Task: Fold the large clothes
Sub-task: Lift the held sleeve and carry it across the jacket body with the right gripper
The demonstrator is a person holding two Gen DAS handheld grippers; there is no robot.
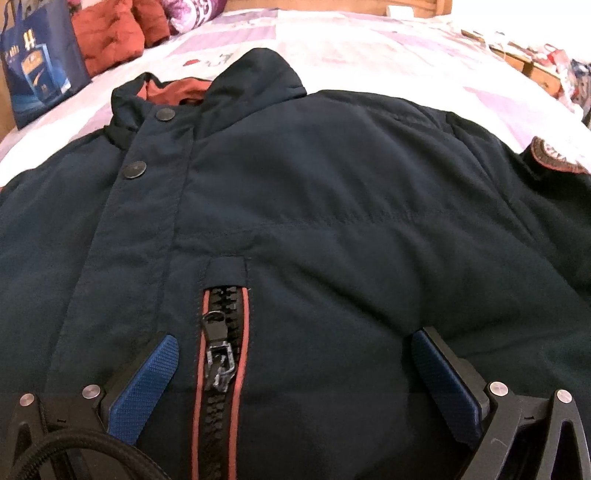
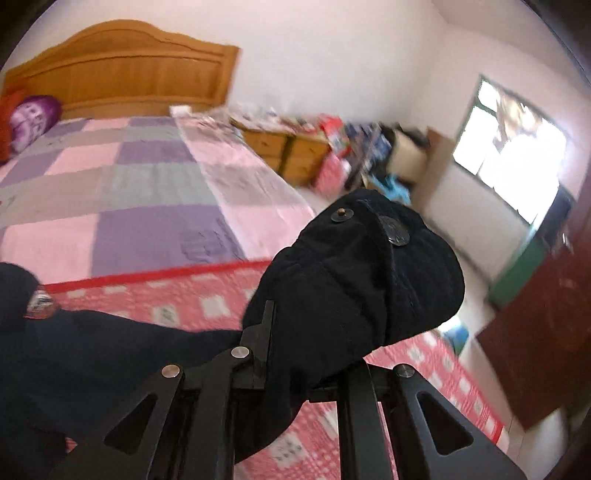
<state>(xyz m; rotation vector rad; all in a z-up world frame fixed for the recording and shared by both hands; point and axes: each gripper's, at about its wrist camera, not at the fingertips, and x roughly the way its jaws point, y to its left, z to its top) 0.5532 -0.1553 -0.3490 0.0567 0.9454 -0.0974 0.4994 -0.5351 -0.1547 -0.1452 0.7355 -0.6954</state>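
Observation:
A dark navy jacket [image 1: 314, 192] lies front-up on the bed, collar away from me, with snap buttons and a red-trimmed chest zipper [image 1: 219, 354]. My left gripper [image 1: 295, 354] is open just above the jacket's chest, its blue-padded fingers [image 1: 147, 384] on either side of the zipper. My right gripper [image 2: 314, 362] is shut on the jacket's sleeve cuff [image 2: 362, 273], which is held up off the bed and bulges over the fingers. The rest of the sleeve [image 2: 110, 350] trails to the left.
The bed has a pink and purple patchwork cover [image 2: 122, 192] and a red checked blanket [image 2: 192, 299]. A wooden headboard [image 2: 125, 70], pillows [image 1: 110, 33], a blue bag [image 1: 37, 66], and cluttered bedside drawers [image 2: 291, 151] stand around it. A window [image 2: 509, 158] is at right.

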